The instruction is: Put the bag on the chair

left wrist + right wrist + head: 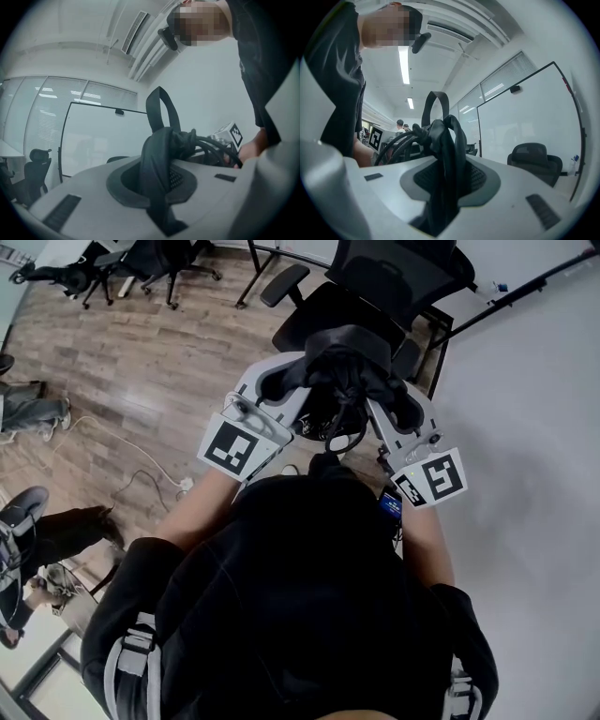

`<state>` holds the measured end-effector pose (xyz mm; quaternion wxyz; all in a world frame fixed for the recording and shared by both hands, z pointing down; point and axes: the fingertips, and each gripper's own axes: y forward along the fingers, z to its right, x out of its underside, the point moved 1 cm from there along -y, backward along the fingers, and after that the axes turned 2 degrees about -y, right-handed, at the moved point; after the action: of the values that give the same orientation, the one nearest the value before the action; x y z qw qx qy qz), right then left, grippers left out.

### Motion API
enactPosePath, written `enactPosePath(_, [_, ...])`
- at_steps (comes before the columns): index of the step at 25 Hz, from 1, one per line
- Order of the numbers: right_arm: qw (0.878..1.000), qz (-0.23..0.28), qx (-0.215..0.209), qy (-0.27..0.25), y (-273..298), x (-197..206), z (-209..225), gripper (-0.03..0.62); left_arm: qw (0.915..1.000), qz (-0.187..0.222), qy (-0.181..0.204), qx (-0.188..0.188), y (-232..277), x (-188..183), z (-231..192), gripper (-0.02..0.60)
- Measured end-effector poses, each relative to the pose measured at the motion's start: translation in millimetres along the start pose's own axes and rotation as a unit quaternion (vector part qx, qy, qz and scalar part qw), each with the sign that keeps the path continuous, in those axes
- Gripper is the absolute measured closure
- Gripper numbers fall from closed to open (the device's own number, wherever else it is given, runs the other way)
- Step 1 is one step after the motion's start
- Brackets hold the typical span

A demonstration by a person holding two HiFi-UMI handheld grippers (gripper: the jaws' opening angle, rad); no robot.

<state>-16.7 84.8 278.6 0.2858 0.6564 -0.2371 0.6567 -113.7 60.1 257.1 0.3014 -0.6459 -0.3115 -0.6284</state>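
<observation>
Both claws are clamped on the black fabric bag (342, 367), which hangs in the air between them, in front of the person's chest. L claw (284, 390): the jaws are nearly together and pinch a bunched fold of the bag w/ a strap; its own view shows the fabric wedged in the slot btw the pads (174, 180). R claw (398, 401): jaws set a bit wider, closed on a thicker wad of the same bag, clear in its own view, where the black material fills the gap. Both claws point roughly level and face each other across the bag, so each one's marker cube shows in the other's view. The bag's loop handle stands up above the bunch and some black cords hang off it. The black mesh office chair w/ armrests (375, 287) is just beyond the bag, seat facing the person; the bag isn't on it yet and looks clear of the seat. Wood-plank floor (141, 362) underneath, w/ a white cable (122, 442) trailing across it. More black office chairs (141, 263) sit further back on the L.
</observation>
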Motion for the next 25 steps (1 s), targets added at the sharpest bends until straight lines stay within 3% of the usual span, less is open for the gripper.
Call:
enactPosePath(3, [1.0, 0.0, -0.004, -0.007, 6, -6, 16, 0.485, 1.0, 0.003, 0.005, -0.004, 14, -5, -6, 0.543])
enactPosePath(6, [1.0, -0.004, -0.001, -0.028, 5, -13, 11, 0.485, 0.9992, 0.038, 0.009, -0.001, 9, -17, -3, 0.544])
enactPosePath(8, [0.999, -0.008, -0.001, -0.04, 8, -15, 21, 0.485, 0.9994, 0.031, 0.009, -0.009, 18, -15, -7, 0.543])
enactPosePath(14, [0.999, -0.002, -0.014, -0.039, 25, -16, 114, 0.485, 0.9992, 0.019, 0.02, -0.029, 107, -11, -30, 0.544])
enactPosePath(25, [0.999, -0.005, -0.023, -0.022, 32, -3, 198, 0.485, 0.9991, 0.009, 0.012, -0.039, 190, 2, -42, 0.544])
